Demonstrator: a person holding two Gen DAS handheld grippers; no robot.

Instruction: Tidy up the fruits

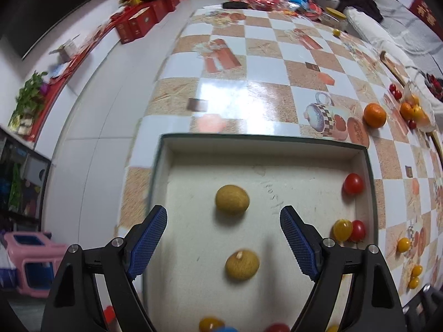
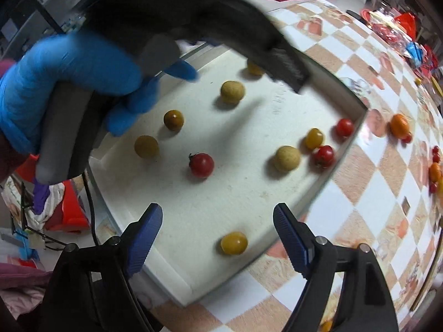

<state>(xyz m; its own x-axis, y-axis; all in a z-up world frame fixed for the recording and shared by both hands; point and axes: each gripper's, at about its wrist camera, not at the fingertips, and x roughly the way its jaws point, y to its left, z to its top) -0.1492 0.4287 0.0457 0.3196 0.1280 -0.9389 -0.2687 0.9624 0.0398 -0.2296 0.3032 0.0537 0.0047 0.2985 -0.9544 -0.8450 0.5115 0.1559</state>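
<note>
Left gripper (image 1: pixel 223 238): black frame, blue ribbed pads; jaws spread wide, nothing pressed between them; it hangs over the tray, pointing steeply down.
Gloved hand (image 2: pixel 69 83): blue glove wrapped round the grey handle of the left gripper, seen at the left of the right wrist view.
Tray (image 1: pixel 277 145): shallow white rectangular box with a dark rim, resting on the table.
Tan fruits: two round, rough-skinned tan fruits lie loose on the tray floor, the nearer one (image 1: pixel 242 265) between the left pads without touching them, the farther one (image 1: pixel 232 199) just beyond the tips.
Tomatoes in tray: a red cherry tomato (image 1: pixel 353 183) by the right wall; a yellow one (image 1: pixel 342 230) touching another red one (image 1: pixel 358 230) nearer the camera.
Right gripper (image 2: pixel 218 233): same build; jaws wide apart, gripping nothing.
Yellow cherry tomato (image 2: pixel 234 243): lies free on the tray floor between the right pads, near the tray's near edge.
Table (image 1: pixel 263 44): glossy orange-and-white chequered cover.
Orange mandarin (image 1: pixel 374 115): on the table, outside the tray, to its far right.
</note>
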